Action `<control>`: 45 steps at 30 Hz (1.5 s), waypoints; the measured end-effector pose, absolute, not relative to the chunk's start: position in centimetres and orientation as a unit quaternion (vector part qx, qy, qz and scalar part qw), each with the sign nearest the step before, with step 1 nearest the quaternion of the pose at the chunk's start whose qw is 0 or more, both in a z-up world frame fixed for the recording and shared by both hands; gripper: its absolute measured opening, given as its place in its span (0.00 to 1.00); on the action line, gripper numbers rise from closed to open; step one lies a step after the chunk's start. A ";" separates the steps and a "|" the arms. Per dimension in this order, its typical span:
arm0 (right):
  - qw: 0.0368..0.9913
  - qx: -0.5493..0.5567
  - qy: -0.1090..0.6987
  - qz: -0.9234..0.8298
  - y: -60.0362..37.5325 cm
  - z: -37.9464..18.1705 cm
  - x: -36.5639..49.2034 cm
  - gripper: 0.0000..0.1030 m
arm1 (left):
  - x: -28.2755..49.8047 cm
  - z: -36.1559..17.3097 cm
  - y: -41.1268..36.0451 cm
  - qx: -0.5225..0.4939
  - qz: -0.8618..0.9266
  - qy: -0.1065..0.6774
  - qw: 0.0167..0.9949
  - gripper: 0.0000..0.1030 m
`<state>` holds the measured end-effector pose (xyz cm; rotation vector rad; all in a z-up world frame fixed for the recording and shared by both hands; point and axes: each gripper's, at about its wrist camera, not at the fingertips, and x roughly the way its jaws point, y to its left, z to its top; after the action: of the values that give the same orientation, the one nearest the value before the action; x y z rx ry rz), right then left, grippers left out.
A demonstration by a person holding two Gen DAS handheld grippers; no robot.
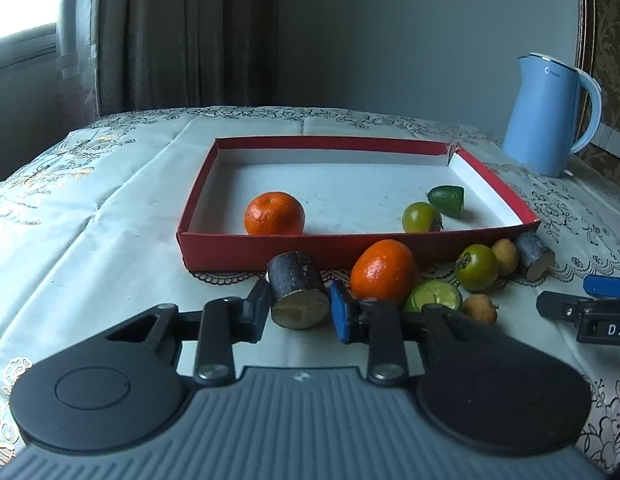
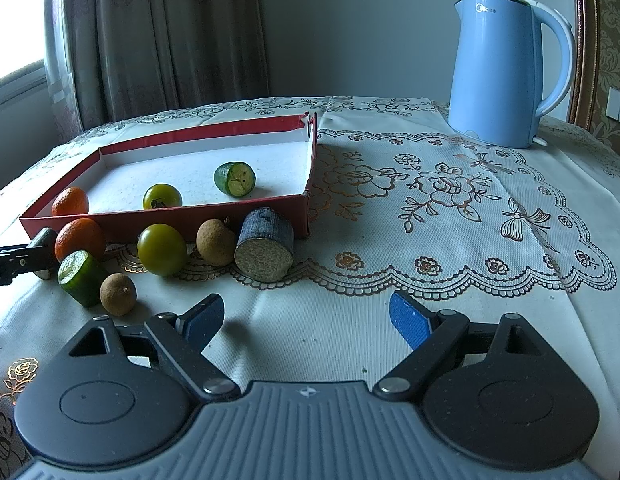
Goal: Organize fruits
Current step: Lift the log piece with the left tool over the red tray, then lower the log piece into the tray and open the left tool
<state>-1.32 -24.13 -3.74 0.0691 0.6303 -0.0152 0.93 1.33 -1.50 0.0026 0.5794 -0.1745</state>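
A dark sugarcane piece (image 1: pixel 298 296) lies on the cloth in front of the red box (image 1: pixel 270 246), and my left gripper (image 1: pixel 300 314) is shut on it, a pad against each side. Just right of it sit an orange (image 1: pixel 383 272), a cucumber piece (image 1: pixel 433 296), a green round fruit (image 1: pixel 477 267), two brown longans (image 1: pixel 481 308) and a second sugarcane piece (image 2: pixel 264 250). Inside the box (image 2: pixel 166 220) are an orange (image 1: pixel 274 214), a green fruit (image 1: pixel 421 217) and a cucumber half (image 1: pixel 447 200). My right gripper (image 2: pixel 310 320) stands open over bare cloth, short of the fruit.
A blue kettle (image 2: pixel 505 68) stands at the back right of the table. The patterned tablecloth (image 2: pixel 449 208) runs wide to the right of the box. Curtains and a wall lie behind, and the table's edge curves away at the left.
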 end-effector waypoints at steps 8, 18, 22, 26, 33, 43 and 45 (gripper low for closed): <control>0.950 0.034 0.310 -0.008 -24.1 -3.7 -1.3 0.87 | 0.7 1.2 1.8 0.002 -0.085 0.244 0.966 0.27; 0.950 0.034 0.310 -0.008 -24.1 -3.7 -1.3 0.87 | 4.1 2.8 1.4 0.006 -0.085 0.232 0.969 0.27; 0.950 0.034 0.310 -0.008 -24.1 -3.7 -1.3 0.87 | 6.1 2.9 1.1 -0.005 -0.084 0.235 0.968 0.27; 0.950 0.034 0.310 -0.008 -24.1 -3.7 -1.3 0.87 | 7.7 3.0 0.6 -0.008 -0.080 0.230 0.970 0.27; 0.950 0.034 0.310 -0.008 -24.1 -3.7 -1.3 0.87 | 10.7 2.2 0.6 -0.028 -0.060 0.242 0.968 0.27; 0.950 0.028 0.311 -0.010 -24.0 -3.8 -1.2 0.88 | 13.4 2.0 1.2 -0.012 -0.027 0.250 0.968 0.29; 0.950 0.027 0.312 -0.010 -24.0 -3.8 -1.2 0.88 | 13.6 1.6 1.2 -0.013 -0.027 0.267 0.963 0.29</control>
<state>-1.22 -23.96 -3.81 0.0541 0.6344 -0.0198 13.59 1.19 1.55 -0.0257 0.5397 -0.0557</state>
